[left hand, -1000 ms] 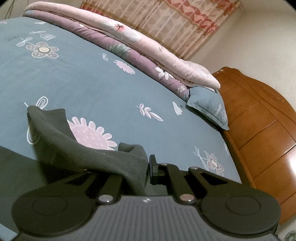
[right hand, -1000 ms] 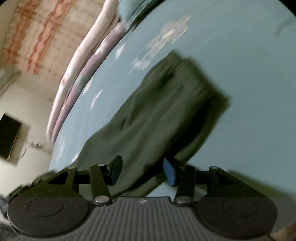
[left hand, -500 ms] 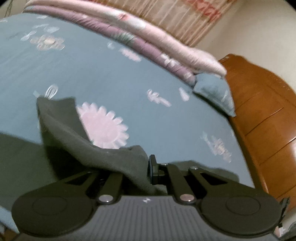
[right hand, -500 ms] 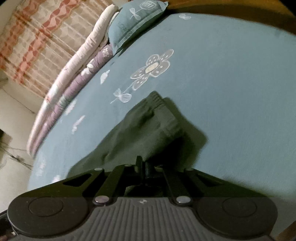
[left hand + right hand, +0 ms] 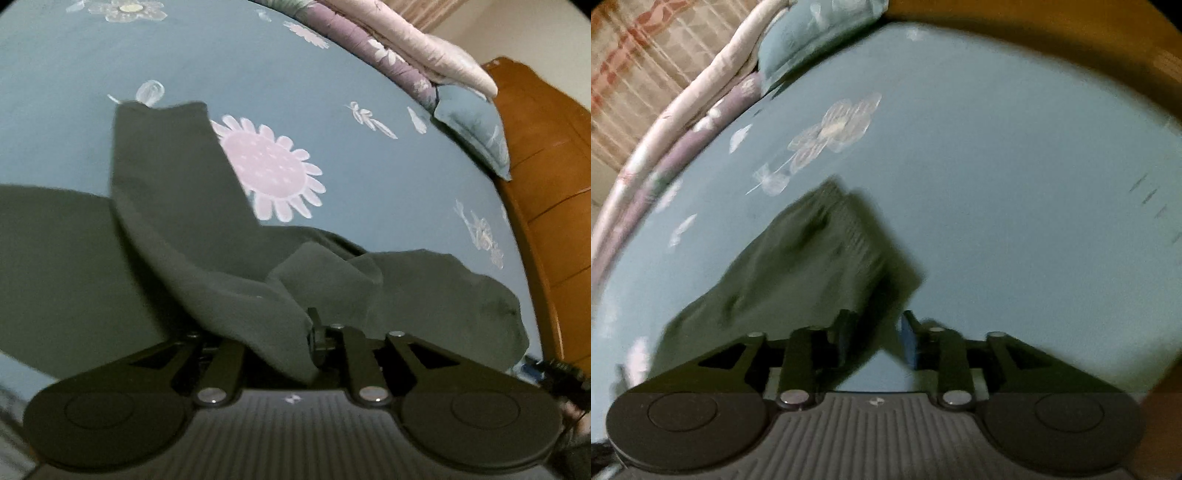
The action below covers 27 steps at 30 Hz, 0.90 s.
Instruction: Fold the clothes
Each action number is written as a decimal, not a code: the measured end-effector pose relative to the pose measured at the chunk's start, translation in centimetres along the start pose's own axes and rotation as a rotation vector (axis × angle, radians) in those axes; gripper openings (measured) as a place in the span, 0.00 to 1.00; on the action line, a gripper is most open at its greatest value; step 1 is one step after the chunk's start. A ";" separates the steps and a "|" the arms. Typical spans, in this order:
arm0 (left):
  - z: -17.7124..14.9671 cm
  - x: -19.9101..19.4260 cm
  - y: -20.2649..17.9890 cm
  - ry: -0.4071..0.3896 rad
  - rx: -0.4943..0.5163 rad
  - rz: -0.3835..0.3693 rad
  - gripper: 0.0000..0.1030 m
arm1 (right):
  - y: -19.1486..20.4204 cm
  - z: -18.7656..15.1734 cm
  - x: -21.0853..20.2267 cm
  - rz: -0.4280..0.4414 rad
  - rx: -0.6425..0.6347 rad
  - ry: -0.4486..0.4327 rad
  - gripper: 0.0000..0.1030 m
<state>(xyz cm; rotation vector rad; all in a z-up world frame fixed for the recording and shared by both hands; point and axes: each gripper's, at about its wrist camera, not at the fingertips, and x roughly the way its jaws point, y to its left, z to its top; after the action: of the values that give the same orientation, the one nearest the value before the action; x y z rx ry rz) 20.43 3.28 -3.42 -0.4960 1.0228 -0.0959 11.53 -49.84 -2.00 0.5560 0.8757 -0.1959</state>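
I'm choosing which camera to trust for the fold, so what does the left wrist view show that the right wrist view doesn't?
Only the left wrist view shows the left gripper, jaws shut on the dark green garment, a big pink flower print and a wooden headboard.

Only the right wrist view, which is blurred, shows the right gripper with jaws open and the garment's ribbed end lying flat.

Both show the garment, the blue bedsheet, the folded quilt and a pillow.
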 end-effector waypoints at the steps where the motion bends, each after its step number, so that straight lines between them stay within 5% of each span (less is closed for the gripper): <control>1: 0.2 -0.9 0.0 0.007 0.016 0.020 0.19 | 0.6 0.4 -0.8 -0.011 -0.035 -0.036 0.34; 5: 1.8 -3.5 -0.7 0.051 0.122 0.080 0.30 | 3.7 1.9 -2.0 -0.006 -0.193 -0.132 0.37; 9: 3.0 -4.2 -1.4 0.086 0.193 0.113 0.30 | 5.7 1.7 2.3 0.029 -0.312 -0.070 0.41; 11: 3.6 -3.5 -2.2 0.085 0.217 0.072 0.30 | 5.0 1.2 4.8 -0.027 -0.310 -0.013 0.36; 12: 3.8 -3.1 -2.6 0.085 0.229 0.052 0.30 | 4.4 1.1 5.3 -0.053 -0.309 -0.010 0.21; 13: 4.1 -2.8 -3.0 0.085 0.241 0.032 0.30 | 4.0 1.2 5.1 -0.061 -0.300 -0.027 0.18; 17: 5.2 -1.3 -4.7 0.083 0.289 -0.050 0.35 | 5.5 2.5 4.0 -0.049 -0.319 -0.090 0.29; 20: 5.8 0.2 -6.3 0.095 0.336 -0.117 0.35 | 7.2 2.3 5.3 0.016 -0.373 -0.055 0.32; 23: 5.4 3.2 -9.0 0.154 0.432 -0.209 0.36 | 8.1 1.5 6.4 -0.005 -0.425 -0.003 0.32; 27: 4.3 6.6 -11.8 0.223 0.527 -0.307 0.36 | 10.7 0.0 4.9 0.214 -0.546 0.038 0.32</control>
<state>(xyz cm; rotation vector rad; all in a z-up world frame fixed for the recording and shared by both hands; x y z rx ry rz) 29.31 -7.64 -1.71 -0.1565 1.0816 -0.6892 18.70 -40.54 -1.70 0.1392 0.8553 0.2463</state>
